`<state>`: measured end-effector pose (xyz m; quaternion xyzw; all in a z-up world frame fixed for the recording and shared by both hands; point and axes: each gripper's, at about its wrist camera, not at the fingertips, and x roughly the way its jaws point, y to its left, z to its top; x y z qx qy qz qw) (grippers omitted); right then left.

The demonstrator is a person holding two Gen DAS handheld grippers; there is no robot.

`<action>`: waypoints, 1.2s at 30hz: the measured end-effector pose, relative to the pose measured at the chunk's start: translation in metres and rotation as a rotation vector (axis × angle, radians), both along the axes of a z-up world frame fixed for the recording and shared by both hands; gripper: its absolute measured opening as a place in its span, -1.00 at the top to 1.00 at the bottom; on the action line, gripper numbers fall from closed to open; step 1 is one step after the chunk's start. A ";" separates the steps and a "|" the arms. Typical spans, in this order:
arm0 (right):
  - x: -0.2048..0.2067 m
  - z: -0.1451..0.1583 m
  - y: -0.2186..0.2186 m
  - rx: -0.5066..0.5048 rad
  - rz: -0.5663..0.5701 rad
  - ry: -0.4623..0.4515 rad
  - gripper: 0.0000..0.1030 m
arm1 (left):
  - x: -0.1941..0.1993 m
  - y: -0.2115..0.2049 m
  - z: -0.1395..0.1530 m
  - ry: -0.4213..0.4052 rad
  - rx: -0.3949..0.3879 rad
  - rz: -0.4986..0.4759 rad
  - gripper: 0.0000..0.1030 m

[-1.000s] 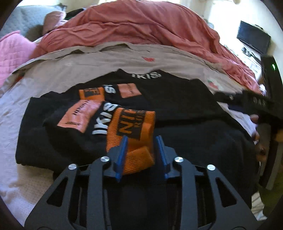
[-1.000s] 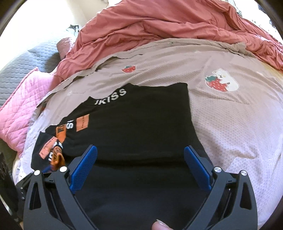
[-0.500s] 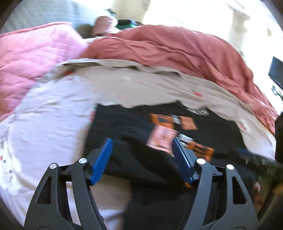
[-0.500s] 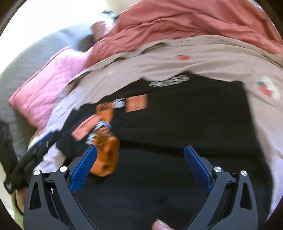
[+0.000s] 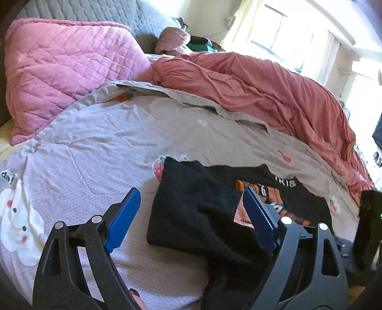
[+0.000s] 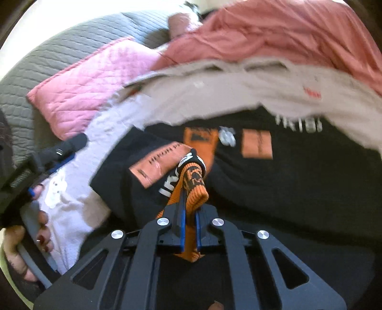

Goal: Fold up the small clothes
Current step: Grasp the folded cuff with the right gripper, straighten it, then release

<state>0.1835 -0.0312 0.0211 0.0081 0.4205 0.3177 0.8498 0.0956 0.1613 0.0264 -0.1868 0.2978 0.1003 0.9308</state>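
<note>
A black sweatshirt (image 5: 198, 214) with orange patches and white letters lies partly folded on the bed; it also shows in the right wrist view (image 6: 298, 171). My left gripper (image 5: 191, 217) is open, its blue fingers either side of the garment's folded left corner, holding nothing. My right gripper (image 6: 188, 214) is shut on the orange ribbed cuff (image 6: 193, 188) of the sleeve and holds it over the garment's front. The left gripper's body (image 6: 40, 162) and the hand holding it show at the left of the right wrist view.
The garment lies on a pale bedspread (image 5: 95, 155) with strawberry and bear prints. A pink quilted pillow (image 5: 64, 64) and a grey headboard (image 5: 78, 12) sit behind. A crumpled salmon duvet (image 5: 274, 95) runs along the far side.
My left gripper let go of the orange cuff, opened and swung left to the garment's corner. My right gripper moved left and closed on that cuff.
</note>
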 end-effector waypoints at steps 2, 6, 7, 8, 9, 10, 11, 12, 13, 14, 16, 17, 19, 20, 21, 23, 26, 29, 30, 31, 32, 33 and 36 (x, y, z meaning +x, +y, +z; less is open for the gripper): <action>0.003 0.021 -0.001 0.021 0.012 -0.048 0.90 | -0.002 0.004 0.000 -0.004 -0.010 0.010 -0.56; 0.009 0.060 -0.013 0.045 0.016 -0.145 0.90 | -0.004 0.009 0.000 -0.011 -0.026 0.024 -0.56; 0.012 0.070 -0.019 0.044 0.009 -0.172 0.90 | -0.004 0.009 0.001 -0.013 -0.021 0.028 -0.56; 0.014 0.076 -0.023 0.043 0.002 -0.186 0.90 | -0.005 0.008 0.002 -0.016 -0.007 0.032 -0.56; 0.020 0.086 -0.032 0.037 -0.014 -0.209 0.90 | -0.005 0.006 0.003 -0.017 0.011 0.034 -0.56; 0.023 0.090 -0.039 0.033 -0.025 -0.217 0.90 | -0.005 0.004 0.005 -0.018 0.026 0.032 -0.56; 0.027 0.094 -0.047 0.029 -0.041 -0.225 0.90 | -0.005 0.002 0.005 -0.020 0.037 0.028 -0.56; 0.033 0.098 -0.058 0.022 -0.064 -0.235 0.90 | -0.005 -0.001 0.006 -0.021 0.046 0.024 -0.56; 0.037 0.099 -0.066 0.013 -0.080 -0.242 0.90 | -0.004 -0.004 0.006 -0.020 0.056 0.014 -0.56; 0.040 0.101 -0.075 0.001 -0.099 -0.248 0.90 | -0.003 -0.004 0.006 -0.019 0.061 0.010 -0.56; 0.048 0.101 -0.098 -0.019 -0.142 -0.244 0.90 | -0.002 -0.007 0.005 -0.013 0.069 -0.002 -0.56; 0.052 0.099 -0.108 -0.030 -0.162 -0.238 0.90 | -0.001 -0.007 0.004 -0.011 0.071 -0.007 -0.56; 0.058 0.092 -0.123 -0.052 -0.192 -0.224 0.90 | 0.000 -0.010 0.004 -0.009 0.075 -0.014 -0.56; 0.060 0.087 -0.130 -0.062 -0.207 -0.214 0.90 | 0.000 -0.011 0.003 -0.008 0.076 -0.018 -0.56; 0.064 0.081 -0.138 -0.070 -0.220 -0.197 0.90 | 0.001 -0.012 0.003 -0.007 0.079 -0.023 -0.56; 0.069 0.067 -0.151 -0.089 -0.245 -0.163 0.90 | 0.001 -0.014 0.003 -0.004 0.091 -0.028 -0.56; 0.073 0.049 -0.165 -0.100 -0.274 -0.120 0.90 | 0.005 -0.020 0.004 0.004 0.116 -0.038 -0.56; 0.077 0.032 -0.173 -0.108 -0.299 -0.074 0.91 | 0.016 -0.030 0.006 0.022 0.112 -0.061 -0.56; 0.079 0.027 -0.173 -0.109 -0.305 -0.063 0.91 | 0.024 -0.036 0.010 0.030 0.112 -0.078 -0.56; 0.080 0.022 -0.175 -0.113 -0.309 -0.053 0.90 | 0.030 -0.042 0.013 0.035 0.116 -0.088 -0.56; 0.081 0.016 -0.178 -0.120 -0.316 -0.040 0.90 | 0.037 -0.049 0.016 0.048 0.127 -0.099 -0.56; 0.083 0.012 -0.179 -0.123 -0.321 -0.029 0.90 | 0.049 -0.060 0.017 0.077 0.145 -0.120 -0.56; 0.086 -0.002 -0.182 -0.140 -0.330 0.007 0.90 | 0.076 -0.084 0.012 0.113 0.154 -0.172 -0.56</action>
